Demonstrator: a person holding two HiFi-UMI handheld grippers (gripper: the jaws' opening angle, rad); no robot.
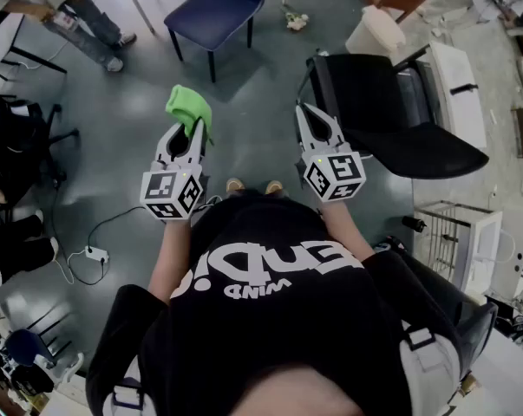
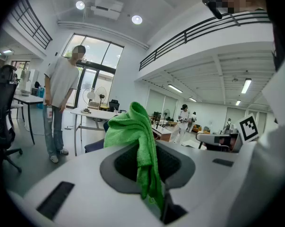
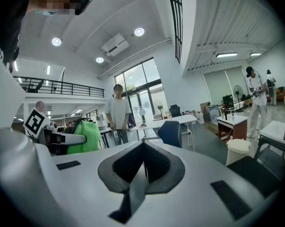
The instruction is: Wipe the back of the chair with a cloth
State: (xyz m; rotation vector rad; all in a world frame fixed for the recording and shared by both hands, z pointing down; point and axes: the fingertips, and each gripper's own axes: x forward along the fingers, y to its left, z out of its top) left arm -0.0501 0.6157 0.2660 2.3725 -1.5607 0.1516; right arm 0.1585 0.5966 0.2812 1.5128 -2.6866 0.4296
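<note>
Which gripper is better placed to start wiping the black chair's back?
Left: the left gripper is shut on the green cloth. The right gripper is nearer the black chair but shut and empty.

Bright ceiling lights, fisheye edges, sharp

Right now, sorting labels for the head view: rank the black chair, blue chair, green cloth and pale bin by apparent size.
1. black chair
2. blue chair
3. green cloth and pale bin: these look alike, and the cloth sits nearer the camera, so they are unranked.
</note>
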